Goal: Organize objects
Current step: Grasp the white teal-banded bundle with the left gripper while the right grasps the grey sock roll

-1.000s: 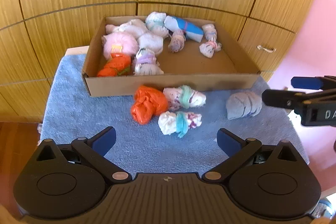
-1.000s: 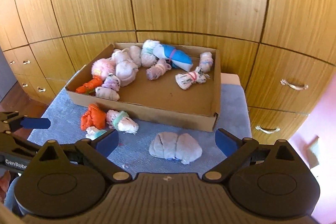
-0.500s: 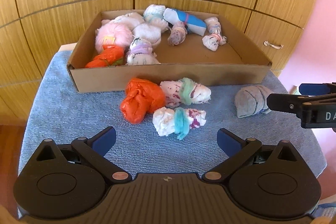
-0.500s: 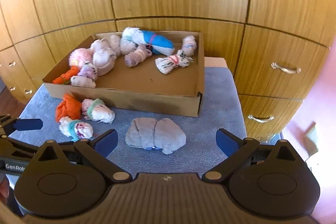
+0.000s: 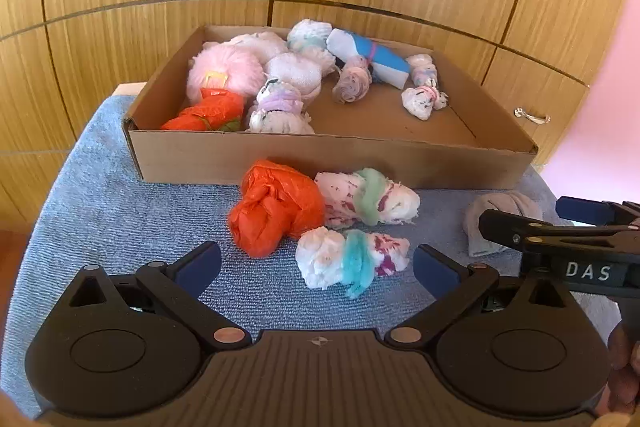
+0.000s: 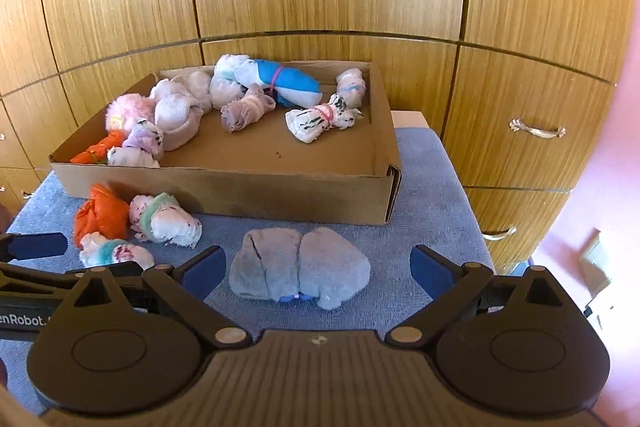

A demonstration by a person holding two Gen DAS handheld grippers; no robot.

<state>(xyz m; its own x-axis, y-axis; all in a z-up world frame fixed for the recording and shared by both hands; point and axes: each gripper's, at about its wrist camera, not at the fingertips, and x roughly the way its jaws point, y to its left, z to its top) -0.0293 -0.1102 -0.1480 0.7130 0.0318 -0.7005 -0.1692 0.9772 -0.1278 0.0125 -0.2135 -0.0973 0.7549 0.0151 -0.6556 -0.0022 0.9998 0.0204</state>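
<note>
Both grippers hovered low before the shallow cardboard box (image 6: 224,187), jaws spread wide and empty: the right gripper (image 6: 316,263) facing the grey folded cloth bundle (image 6: 298,269), the left gripper (image 5: 316,265) facing the white teal-banded cloth bundle (image 5: 352,259).

Surface: blue towel (image 5: 100,211) spread over a table.
Box: cardboard box (image 5: 320,163) at the back of it.
Left front: orange bundle (image 5: 276,207), green-banded white bundle (image 5: 370,199), teal-banded white bundle (image 5: 352,261), touching one another.
Right front: grey bundle (image 6: 300,269), apart.
</note>
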